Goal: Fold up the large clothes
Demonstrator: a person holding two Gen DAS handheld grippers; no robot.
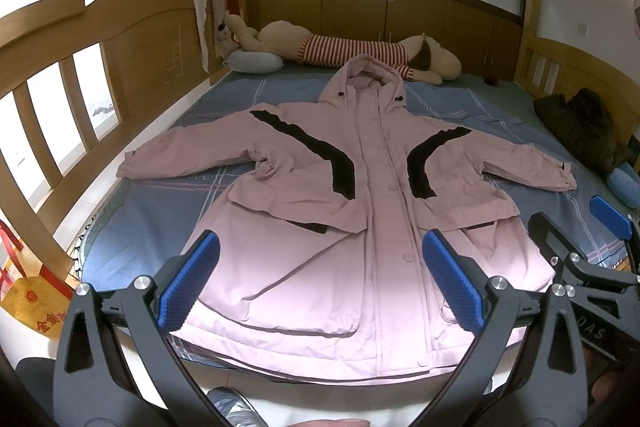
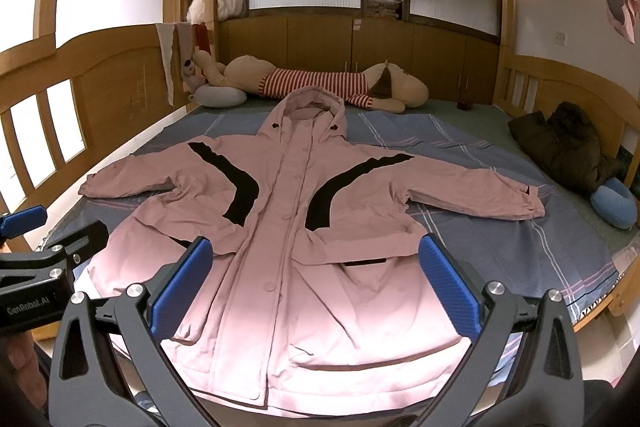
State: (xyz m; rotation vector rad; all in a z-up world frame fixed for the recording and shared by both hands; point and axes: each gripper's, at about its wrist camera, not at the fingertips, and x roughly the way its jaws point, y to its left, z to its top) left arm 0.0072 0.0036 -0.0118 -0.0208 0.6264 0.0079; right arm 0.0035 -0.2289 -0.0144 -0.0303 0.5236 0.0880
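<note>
A pink hooded coat [image 1: 376,227] with black chest stripes lies flat and face up on the bed, sleeves spread to both sides, hood toward the far end. It shows the same way in the right wrist view [image 2: 280,267]. My left gripper [image 1: 320,251] is open and empty, held above the coat's hem. My right gripper [image 2: 316,259] is open and empty, also above the hem; it appears at the right edge of the left wrist view [image 1: 576,223]. The left gripper shows at the left edge of the right wrist view [image 2: 52,231].
The bed has a blue plaid sheet [image 1: 168,195] and wooden rails [image 1: 60,83] on both sides. A large plush toy in a striped shirt [image 1: 344,55] lies at the far end. A dark green garment [image 2: 568,143] and a blue neck pillow [image 2: 616,199] lie at the right.
</note>
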